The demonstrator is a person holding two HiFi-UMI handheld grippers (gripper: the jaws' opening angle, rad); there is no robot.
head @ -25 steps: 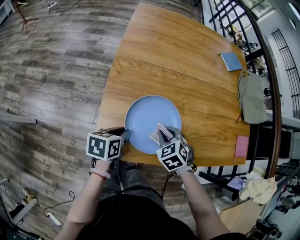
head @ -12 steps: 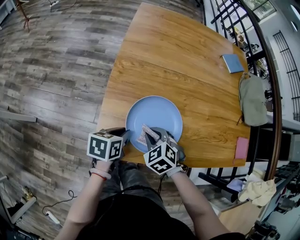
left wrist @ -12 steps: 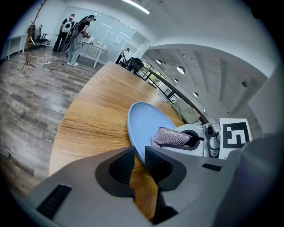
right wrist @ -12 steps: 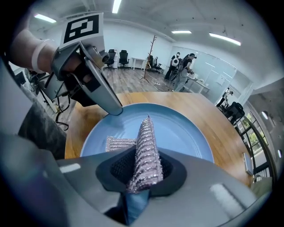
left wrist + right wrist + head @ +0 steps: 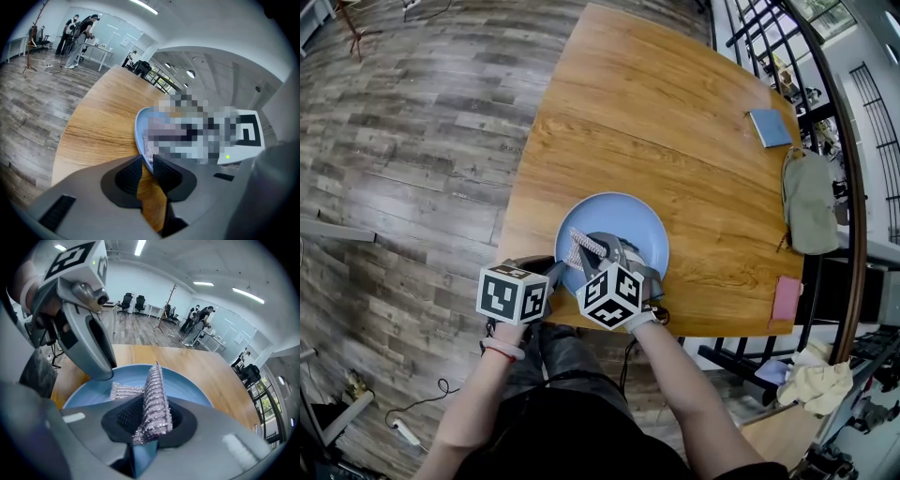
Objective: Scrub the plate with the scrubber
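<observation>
1. My left gripper [image 5: 146,161] has its jaws closed on the near rim of the blue plate [image 5: 628,220]; the edge sits pinched between the two black pads
2. My right gripper [image 5: 147,420] is clamped on the silver mesh scrubber [image 5: 155,394], which stands up from between its pads as a folded strip
3. The free end of the scrubber bends over and lies on the inside of the plate, on the left part of it as seen from the head view, close to where the left gripper holds the rim
4. The plate lies flat on the wooden table [image 5: 656,122], right at the near edge, just in front of me
5. The two grippers are just beside each other, the right one tilted down over the plate, the left one at the plate's edge
6. Well apart from the plate, along the right side of the table, I see a small blue book [image 5: 771,127], a grey-green bag [image 5: 811,202] and a pink pad [image 5: 786,298] at the near corner
</observation>
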